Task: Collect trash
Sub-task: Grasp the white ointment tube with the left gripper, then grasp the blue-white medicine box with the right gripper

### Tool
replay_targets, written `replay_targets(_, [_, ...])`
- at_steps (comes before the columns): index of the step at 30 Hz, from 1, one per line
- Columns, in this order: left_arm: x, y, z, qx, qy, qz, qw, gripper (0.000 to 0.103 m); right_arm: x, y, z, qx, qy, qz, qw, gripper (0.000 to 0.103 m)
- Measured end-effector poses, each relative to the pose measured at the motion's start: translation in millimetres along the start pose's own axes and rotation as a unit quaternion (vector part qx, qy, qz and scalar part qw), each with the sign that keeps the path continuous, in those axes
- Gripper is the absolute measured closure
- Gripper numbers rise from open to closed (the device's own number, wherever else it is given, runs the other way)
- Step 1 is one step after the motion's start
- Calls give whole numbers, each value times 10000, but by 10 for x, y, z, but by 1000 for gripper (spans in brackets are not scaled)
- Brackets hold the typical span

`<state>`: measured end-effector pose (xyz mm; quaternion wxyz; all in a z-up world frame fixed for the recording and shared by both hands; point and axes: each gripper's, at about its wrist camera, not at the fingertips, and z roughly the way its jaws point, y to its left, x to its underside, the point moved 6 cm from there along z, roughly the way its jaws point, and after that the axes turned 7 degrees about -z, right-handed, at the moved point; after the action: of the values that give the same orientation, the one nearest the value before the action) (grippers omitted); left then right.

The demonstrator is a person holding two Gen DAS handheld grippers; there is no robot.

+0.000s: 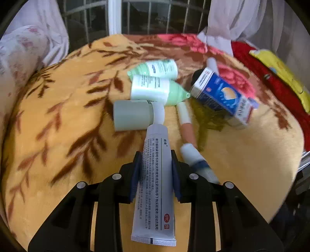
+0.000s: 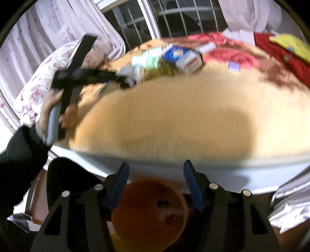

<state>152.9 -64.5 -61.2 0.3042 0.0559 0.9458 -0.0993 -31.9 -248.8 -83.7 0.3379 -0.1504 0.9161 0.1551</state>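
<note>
My left gripper (image 1: 156,155) is shut on a white ointment tube (image 1: 156,174) with black print, held above the yellow blanket (image 1: 67,126). Beyond it lie a grey cap-like cylinder (image 1: 132,115), two green-and-white bottles (image 1: 153,90), a blue and white carton (image 1: 222,97) and a pink and white stick (image 1: 187,124). My right gripper (image 2: 156,169) is open and empty, past the bed's near edge, above an orange bin (image 2: 149,211). The left gripper also shows in the right wrist view (image 2: 124,79), beside the trash pile (image 2: 174,58).
A floral pillow (image 2: 48,77) lies at the left of the bed. Red and yellow cloth (image 1: 271,77) lies at the right. A barred window (image 1: 135,17) and curtains stand behind. The bed's white edge (image 2: 155,166) runs above the bin.
</note>
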Motion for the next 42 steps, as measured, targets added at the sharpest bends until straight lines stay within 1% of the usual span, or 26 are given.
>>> replay_targets(2, [71, 31, -172, -168, -141, -119, 9997, 74, -240, -60, -65, 20, -129, -143, 9998, 44])
replay_targets(5, [201, 96, -379, -376, -292, -299, 9984, 74, -722, -203, -67, 85, -324, -323, 9989, 44])
replay_targets(7, [306, 128, -539, -423, -461, -416, 9972, 74, -1053, -320, 29, 325, -373, -544, 9973, 44])
replay_targets(10, [472, 168, -720, -584, -678, -558, 9944, 74, -1577, -490, 368, 758, -277, -946, 9922, 44])
replay_targets(12, [542, 185, -764, -603, -719, -660, 9934, 74, -1771, -535, 584, 932, -155, -1131, 9891, 44])
replay_targets(13, [581, 196, -773, -578, -700, -721, 9933, 74, -1889, -543, 758, 1040, -17, -1296, 9861, 44])
replay_targets(15, [622, 208, -779, -547, -673, -788, 9931, 74, -1983, -541, 975, 1153, 142, -1517, 9816, 44])
replay_targets(17, [657, 202, -781, -528, -665, -766, 9934, 74, -2073, -485, 1252, 1302, 405, -1850, 9732, 44])
replay_targets(20, [681, 193, -754, -482, -650, -753, 9939, 74, -2102, -450, 1487, 1566, 652, -2191, 9608, 44])
replay_targets(23, [701, 185, -709, -366, -612, -820, 9941, 74, -2140, -465, 1714, 1865, 930, -2396, 9483, 48])
replay_targets(24, [700, 176, -690, -352, -610, -821, 9941, 74, -2144, -464, 1757, 1895, 987, -2411, 9467, 49])
replay_targets(27, [702, 161, -640, -251, -566, -871, 9943, 74, -2155, -506, 1895, 2221, 1079, -2455, 9374, 51])
replay_targets(28, [705, 158, -630, -232, -565, -879, 9943, 74, -2143, -506, 1915, 2313, 1070, -2494, 9343, 51])
replay_targets(30, [715, 163, -603, -261, -564, -906, 9940, 74, -2129, -481, 1884, 2445, 959, -2477, 9326, 52])
replay_targets(31, [721, 169, -585, -272, -558, -921, 9938, 74, -2107, -478, 1823, 2417, 869, -2402, 9361, 52])
replay_targets(33, [729, 187, -569, -304, -589, -952, 9932, 74, -2094, -485, 1662, 2227, 614, -2127, 9494, 52])
replay_targets(34, [732, 192, -555, -309, -616, -954, 9930, 74, -2076, -499, 1542, 2033, 485, -1877, 9597, 52])
replay_targets(36, [725, 202, -525, -373, -654, -973, 9924, 74, -2021, -485, 1288, 1468, 144, -1420, 9788, 52])
replay_targets(37, [720, 192, -489, -357, -633, -986, 9925, 74, -1998, -484, 1205, 1262, 38, -1263, 9839, 52])
replay_targets(38, [716, 192, -471, -368, -628, -1004, 9923, 74, -1943, -502, 1072, 903, -95, -964, 9912, 52])
replay_targets(40, [697, 168, -448, -432, -679, -994, 9918, 74, -1863, -518, 901, 381, -259, -475, 9978, 52])
replay_targets(41, [691, 157, -446, -472, -712, -974, 9916, 74, -1792, -541, 800, -38, -315, -64, 9995, 52])
replay_targets(42, [695, 148, -447, -518, -723, -975, 9913, 74, -1703, -549, 725, -375, -328, 304, 9983, 52])
